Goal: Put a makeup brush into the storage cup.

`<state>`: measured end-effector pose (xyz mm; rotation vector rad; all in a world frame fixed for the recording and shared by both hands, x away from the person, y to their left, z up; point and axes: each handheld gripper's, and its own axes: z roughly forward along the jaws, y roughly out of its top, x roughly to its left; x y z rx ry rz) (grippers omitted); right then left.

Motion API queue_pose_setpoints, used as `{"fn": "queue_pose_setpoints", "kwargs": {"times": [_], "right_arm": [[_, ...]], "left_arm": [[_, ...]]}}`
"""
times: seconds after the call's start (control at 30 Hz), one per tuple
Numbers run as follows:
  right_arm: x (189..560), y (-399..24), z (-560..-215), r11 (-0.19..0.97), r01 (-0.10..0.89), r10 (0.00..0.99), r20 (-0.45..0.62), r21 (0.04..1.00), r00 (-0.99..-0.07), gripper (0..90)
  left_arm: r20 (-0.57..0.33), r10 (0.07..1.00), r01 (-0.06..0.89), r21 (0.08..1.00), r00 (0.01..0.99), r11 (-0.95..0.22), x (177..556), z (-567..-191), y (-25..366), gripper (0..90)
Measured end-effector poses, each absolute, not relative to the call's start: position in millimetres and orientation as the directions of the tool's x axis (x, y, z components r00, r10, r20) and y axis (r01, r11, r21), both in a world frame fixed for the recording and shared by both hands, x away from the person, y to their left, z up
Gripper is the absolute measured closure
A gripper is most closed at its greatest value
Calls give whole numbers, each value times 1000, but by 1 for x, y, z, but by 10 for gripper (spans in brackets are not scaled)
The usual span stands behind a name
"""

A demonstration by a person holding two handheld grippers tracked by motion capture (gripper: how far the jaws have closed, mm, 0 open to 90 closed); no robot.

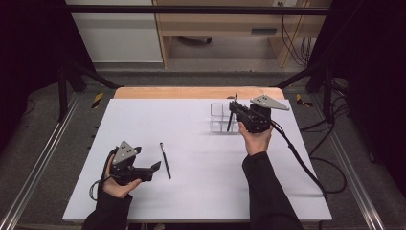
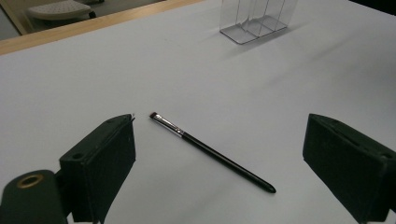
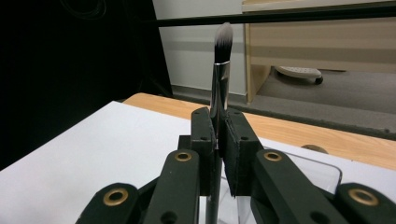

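A makeup brush [image 3: 221, 70] is gripped upright by the right tool [image 1: 234, 115] above the clear organizer [image 1: 221, 118] at one o'clock on the counter [image 1: 191, 191]. Lowering into a compartment is judged next. The left tool [image 1: 155, 167] is held open beside the thin brush [image 1: 165, 161] at seven o'clock.

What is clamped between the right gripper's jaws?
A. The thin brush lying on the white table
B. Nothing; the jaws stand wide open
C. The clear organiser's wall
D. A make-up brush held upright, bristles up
D: in the right gripper view the right gripper is shut on the make-up brush, whose bristles point up above the clear organiser.
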<state>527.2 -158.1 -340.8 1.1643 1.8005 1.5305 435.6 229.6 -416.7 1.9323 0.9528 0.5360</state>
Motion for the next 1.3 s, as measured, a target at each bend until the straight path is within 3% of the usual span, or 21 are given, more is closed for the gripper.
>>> {"fn": "queue_pose_setpoints", "kwargs": {"times": [1.3], "right_arm": [[585, -150, -338, -4, 266, 905, 117, 964, -410, 839]], "left_arm": [[-7, 790, 406, 860, 614, -308, 436, -417, 231, 88]]}}
